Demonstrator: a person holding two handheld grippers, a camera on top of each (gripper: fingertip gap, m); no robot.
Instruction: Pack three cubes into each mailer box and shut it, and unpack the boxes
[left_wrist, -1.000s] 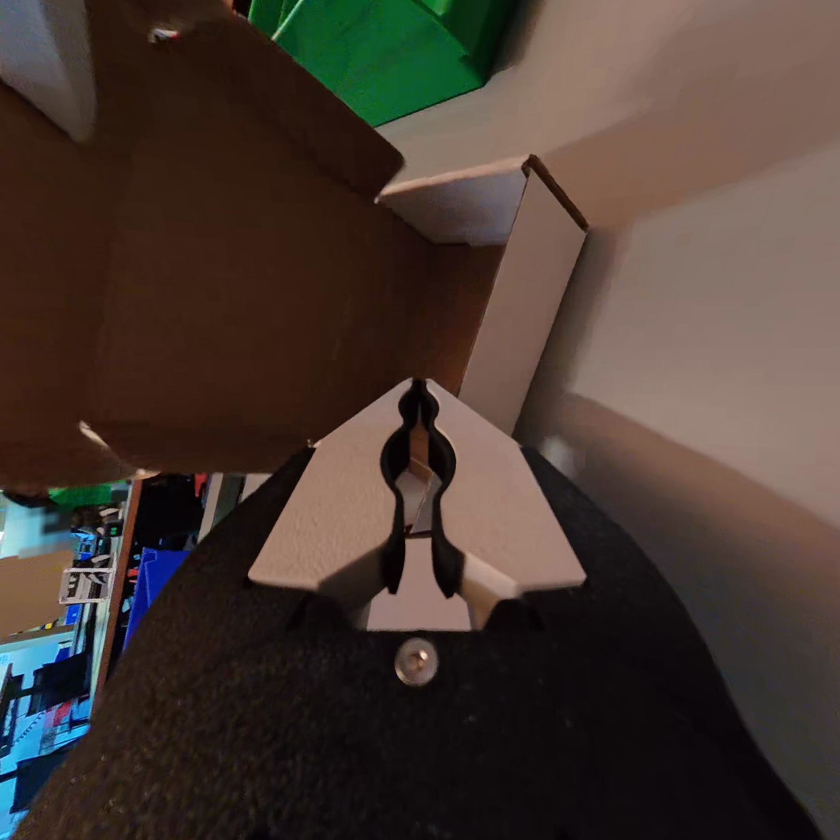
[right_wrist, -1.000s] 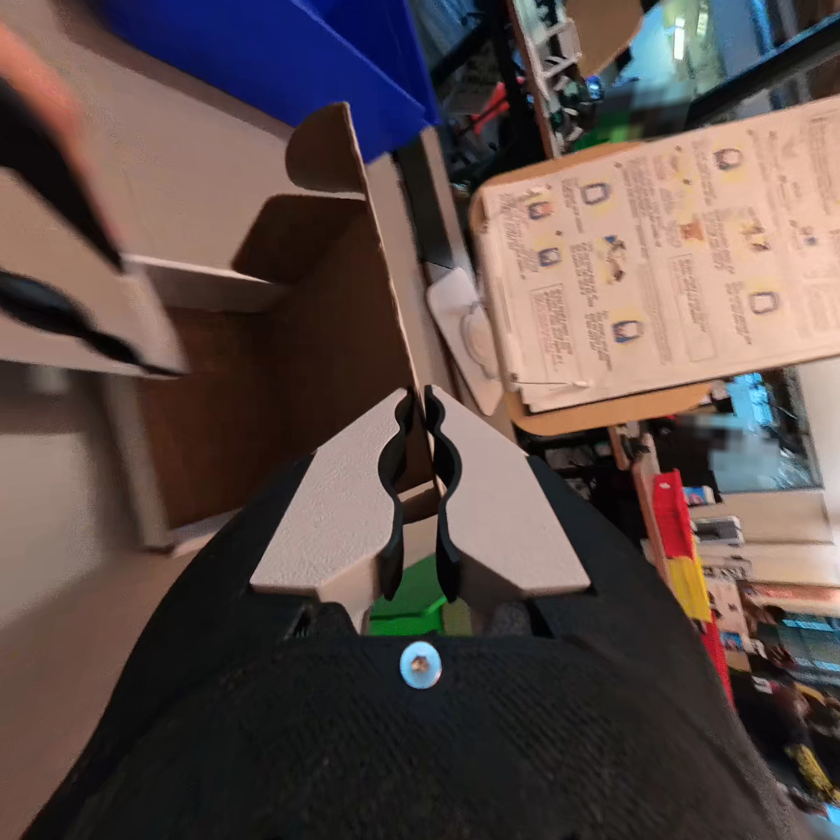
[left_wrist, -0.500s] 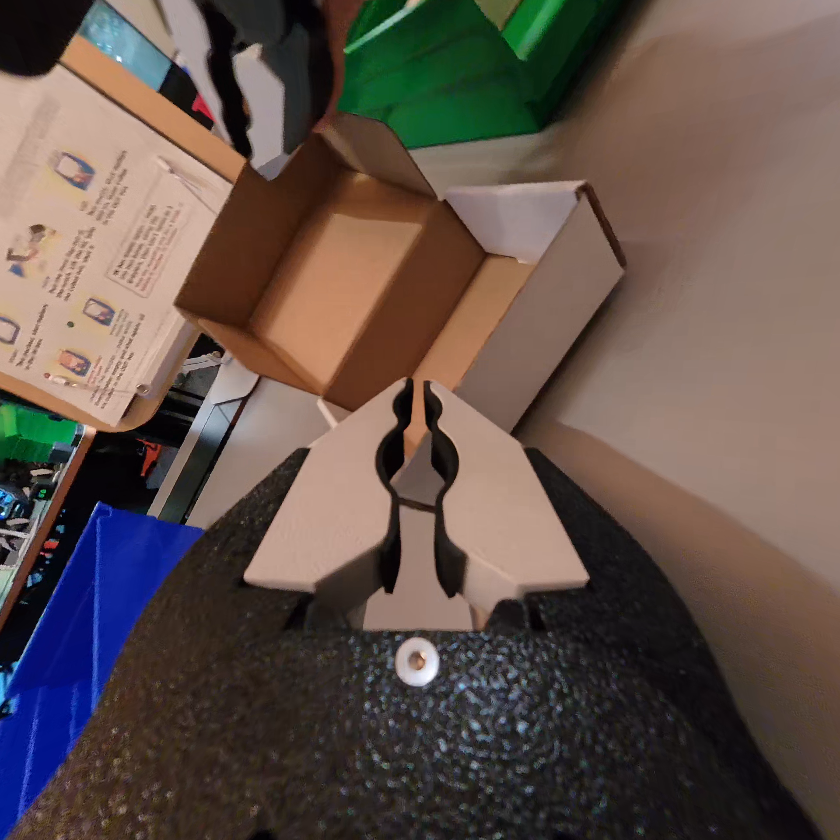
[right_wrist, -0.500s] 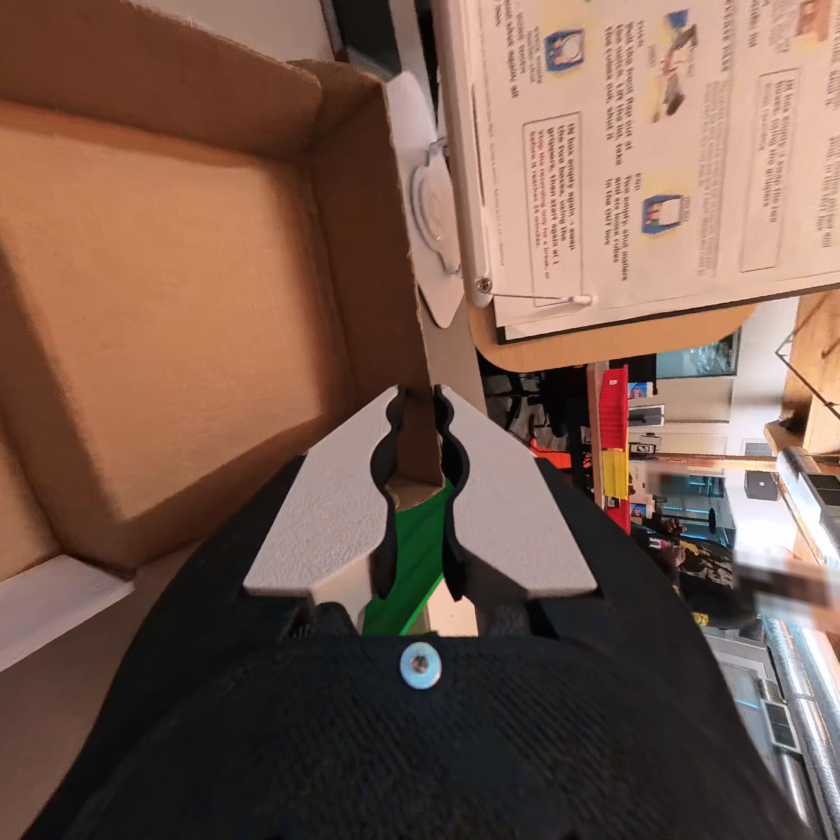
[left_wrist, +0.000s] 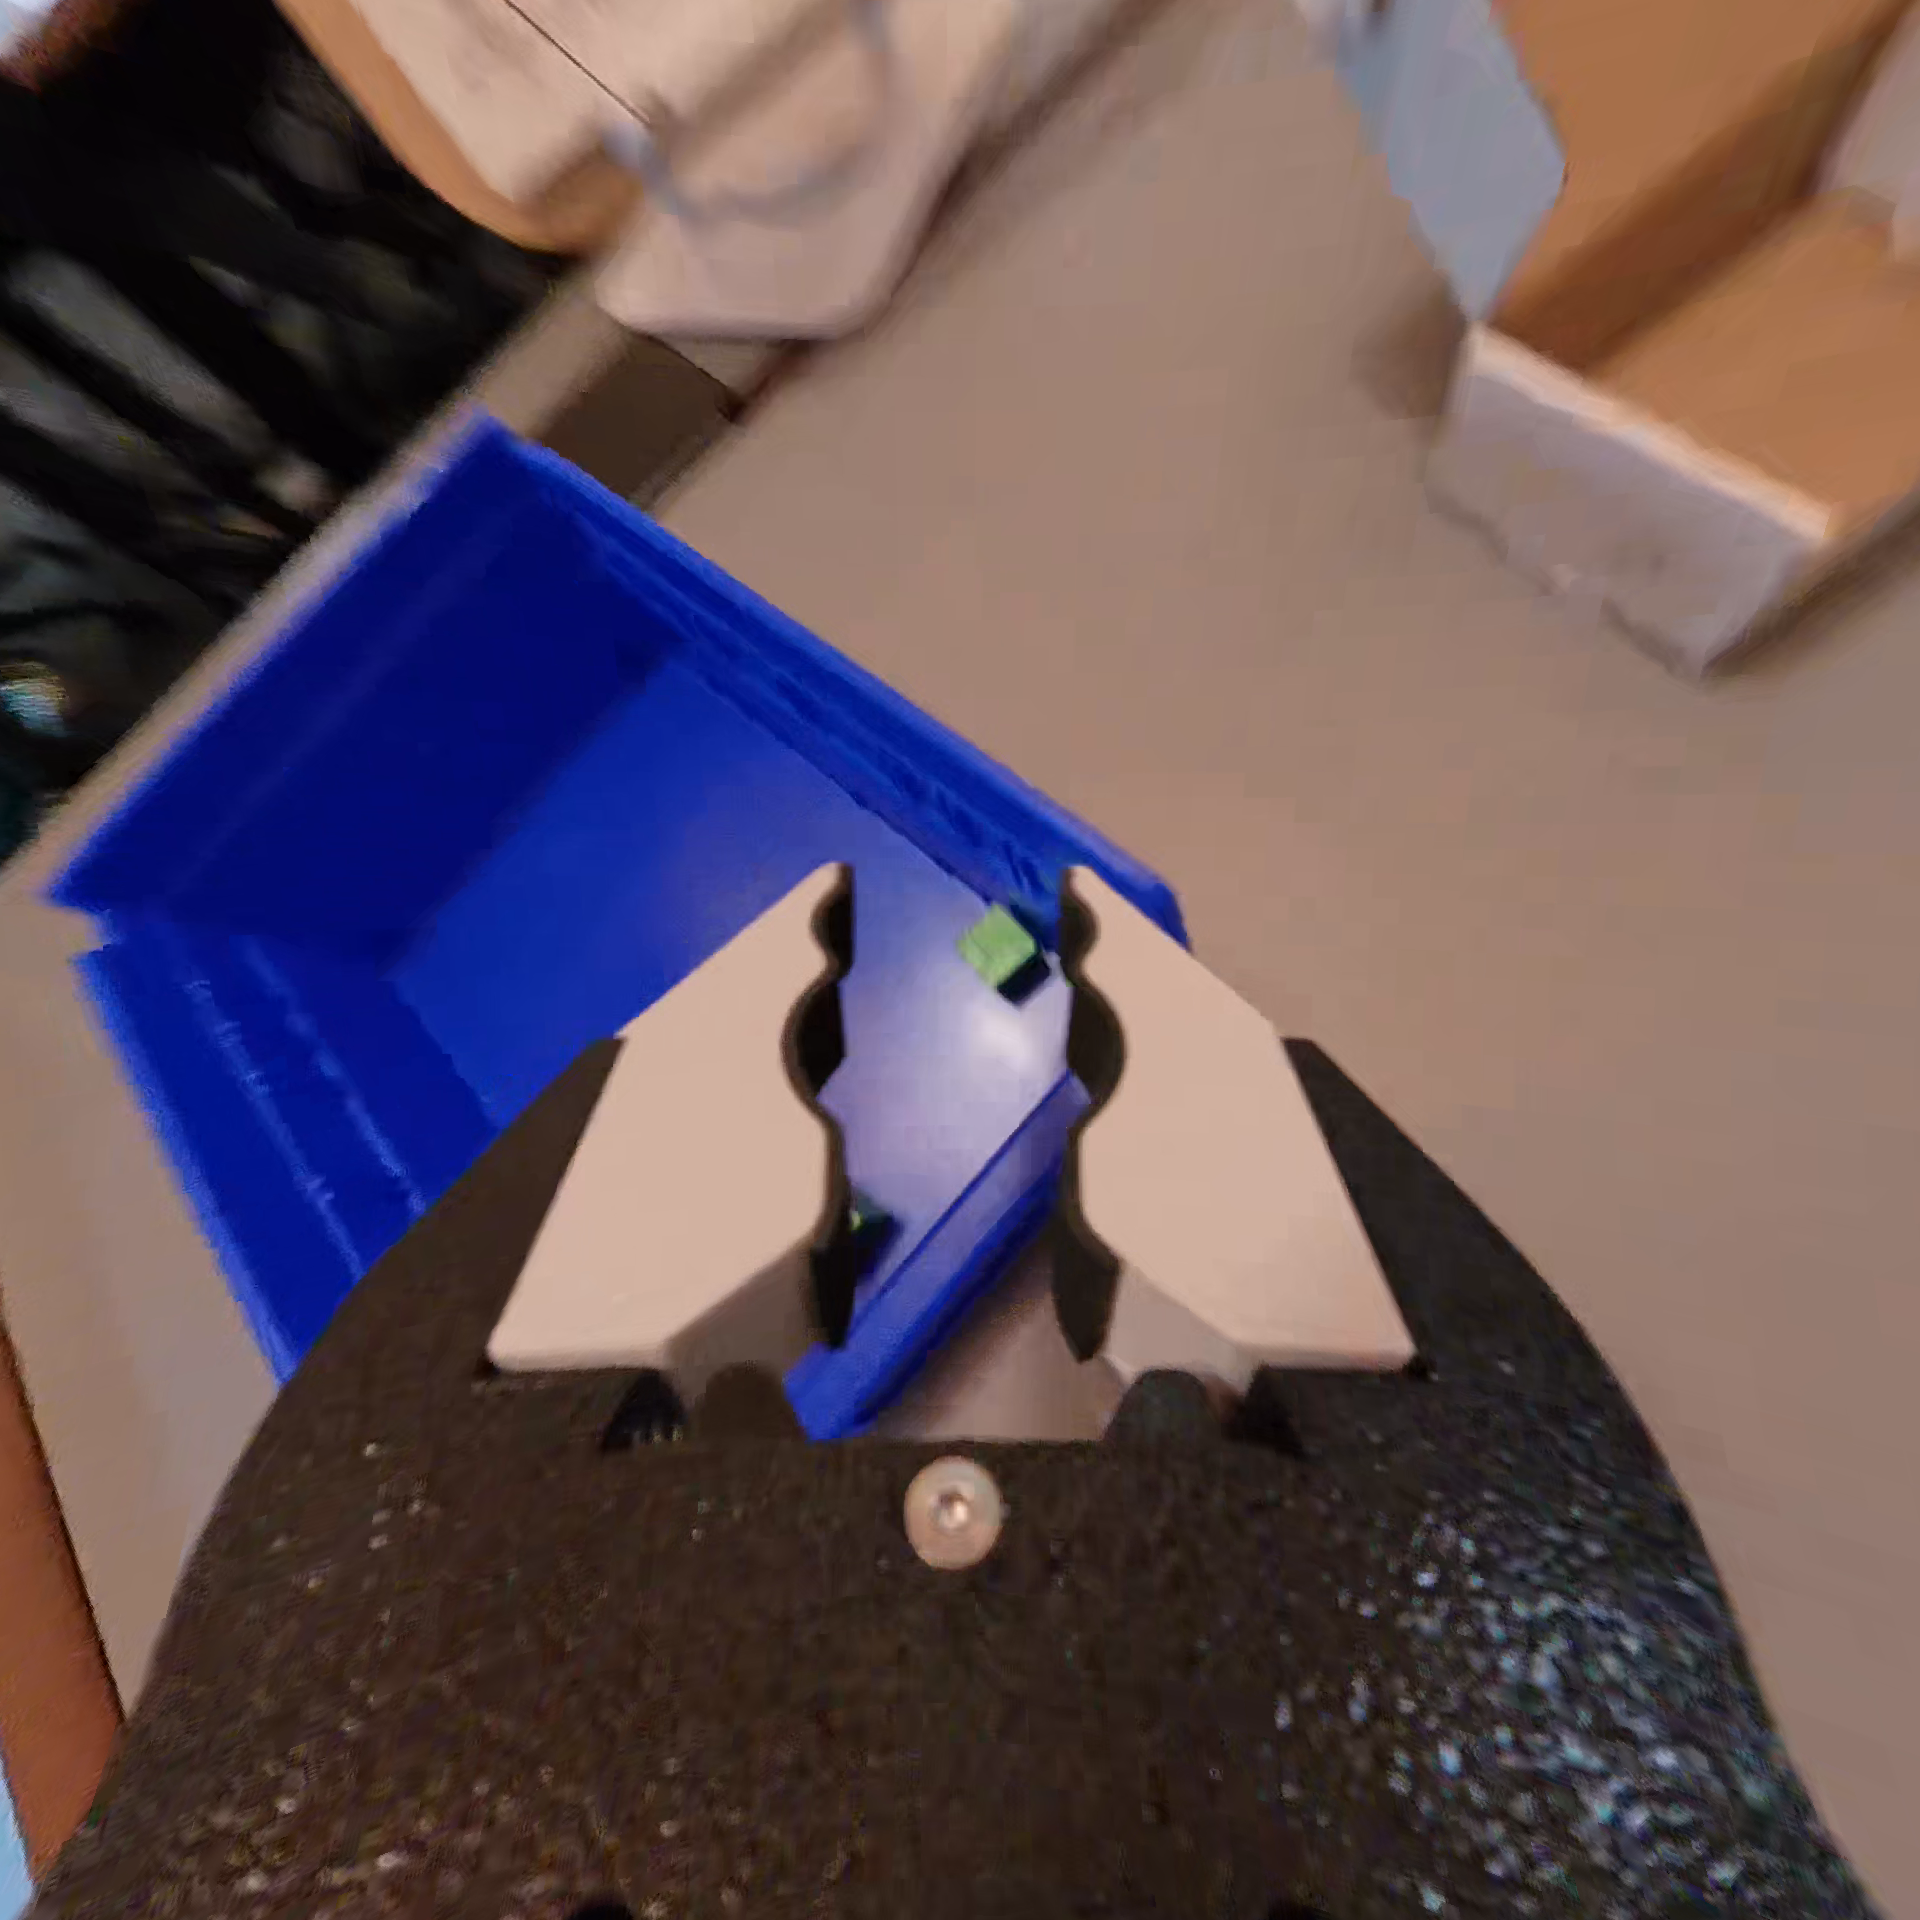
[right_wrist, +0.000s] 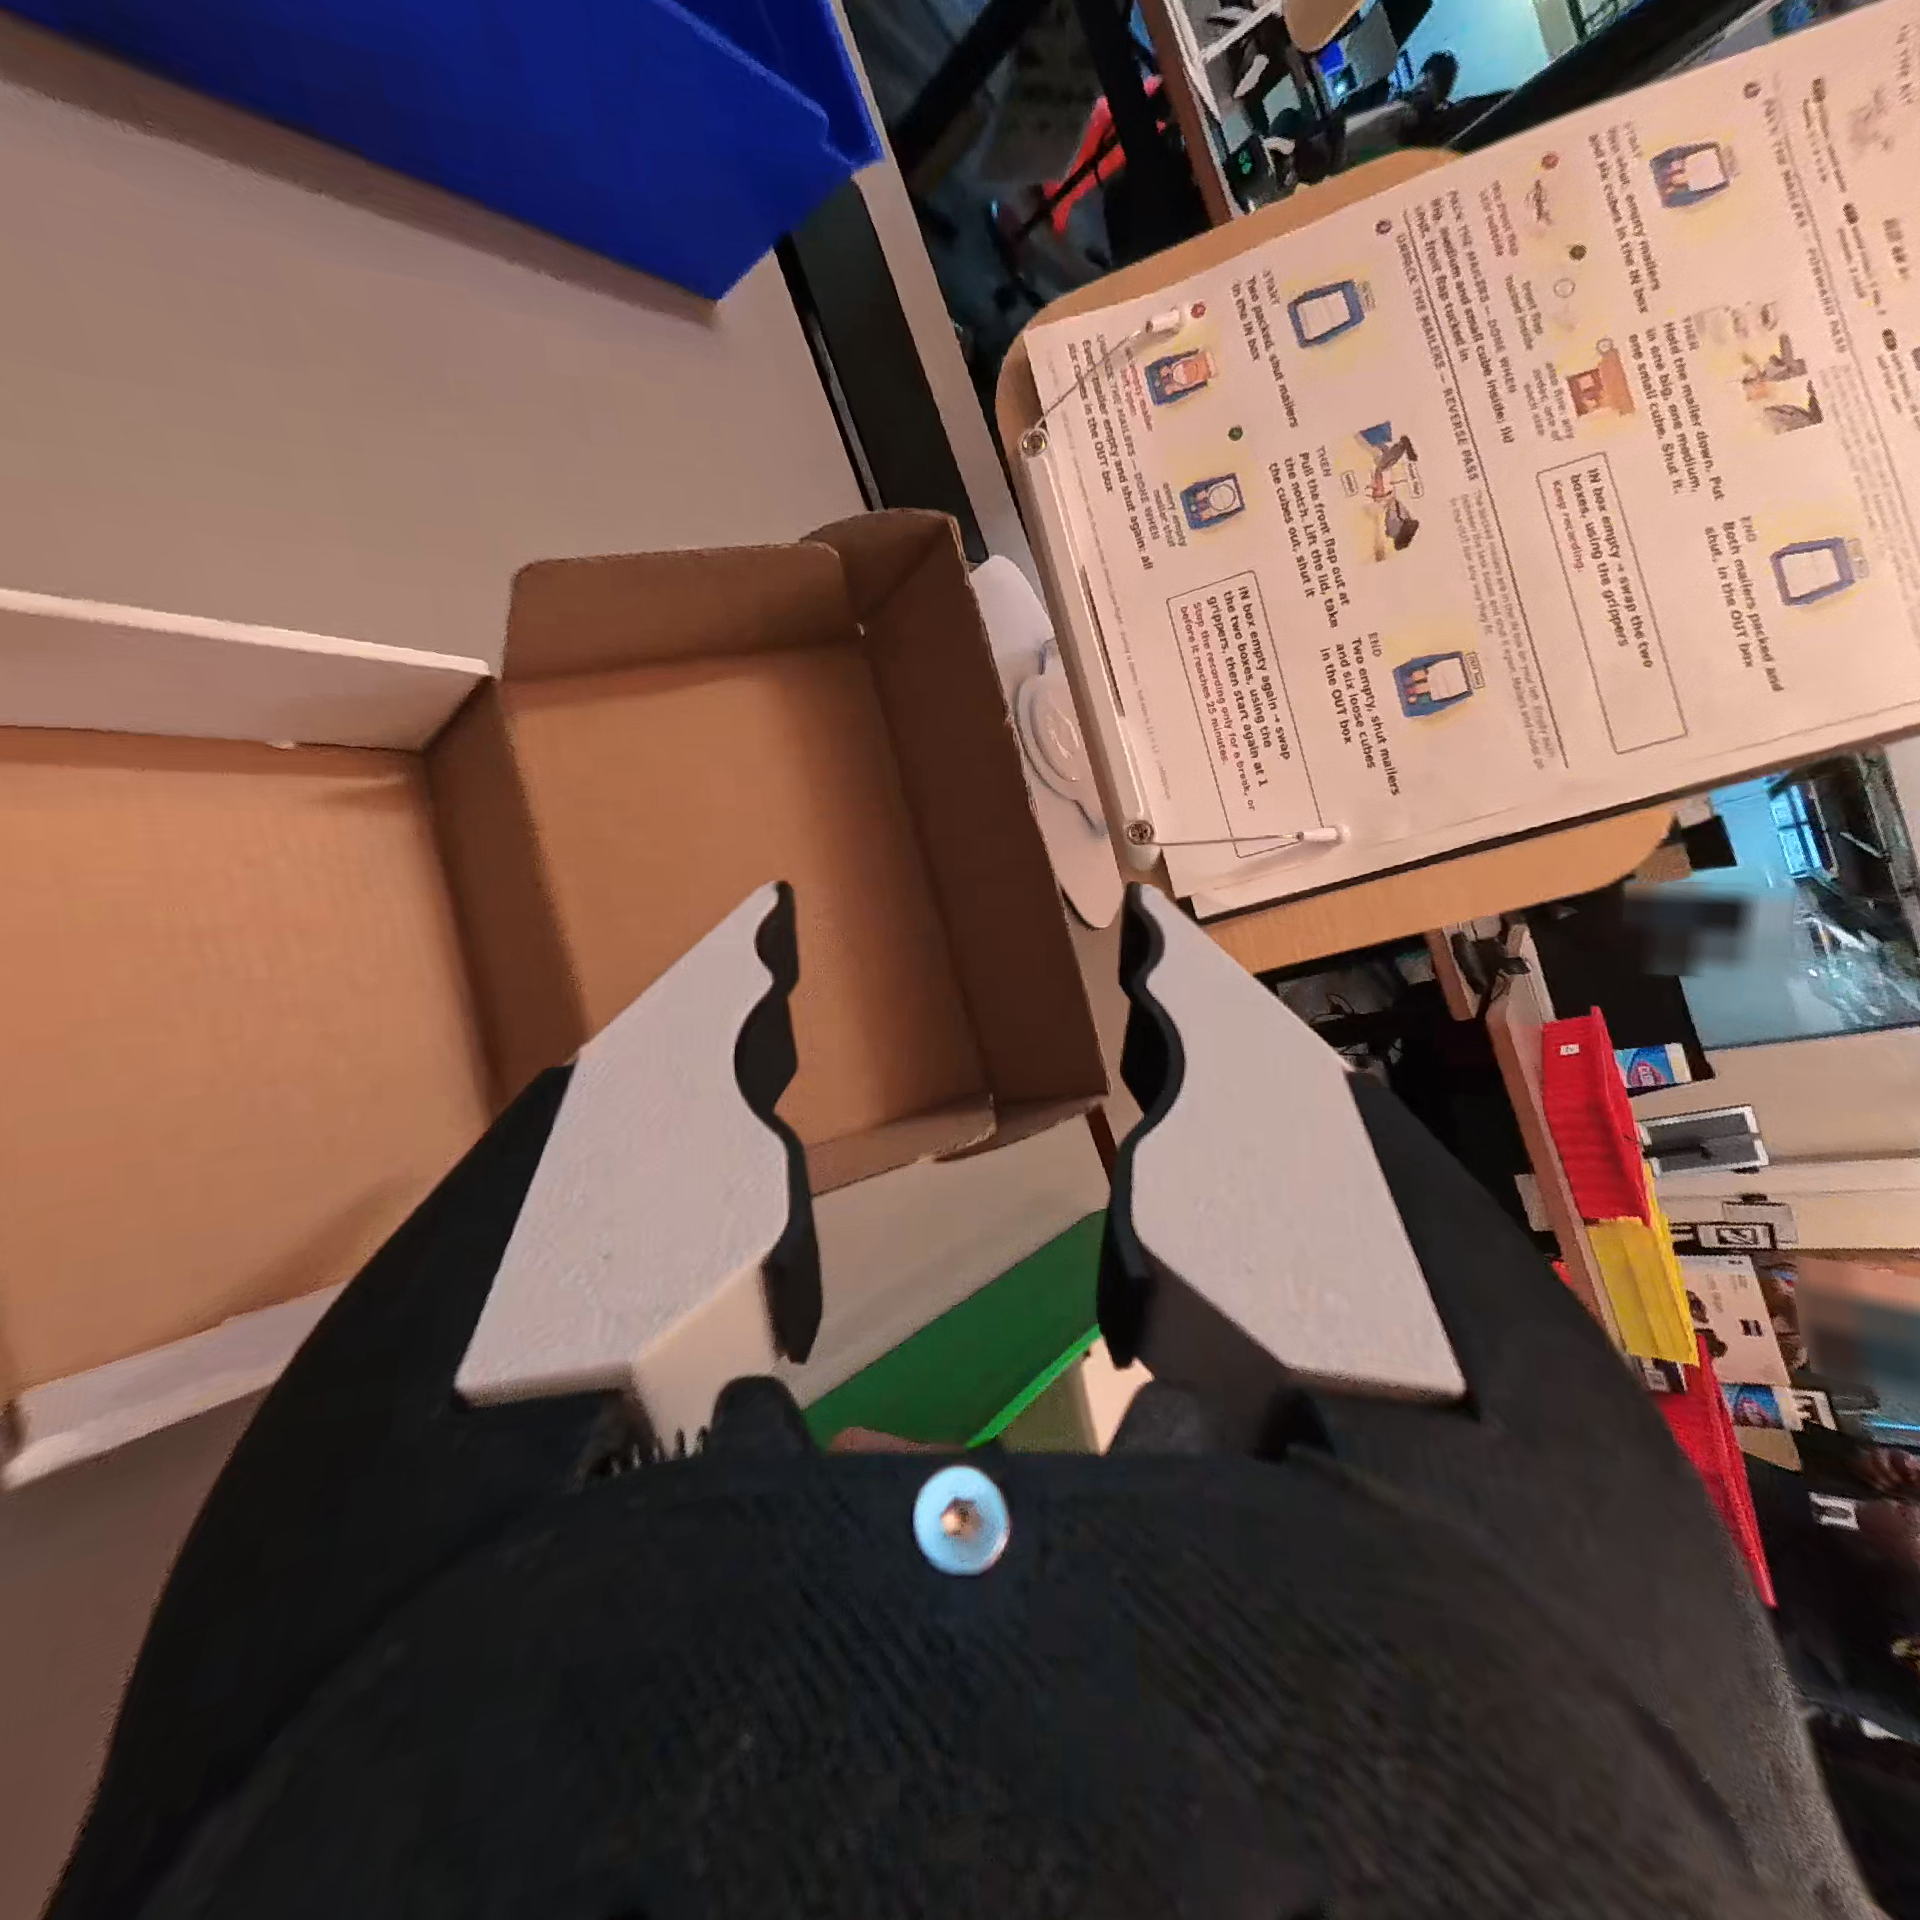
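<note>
Blurred green cube (left_wrist: 995, 943) in blue bin (left_wrist: 436, 831) — second one half-hidden; both jaws apart

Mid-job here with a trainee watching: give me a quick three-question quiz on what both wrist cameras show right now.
1. True or false: the right gripper is clamped on the mailer box.
2. What colour is the small cube seen between the left gripper fingers, lying in the blue bin?
3. The mailer box in the right wrist view is: A) shut, B) open with cubes inside, C) open with no cubes visible in it.

Key: 1. False, its jaws stand open, holding nothing. 2. Green. 3. C.
</note>
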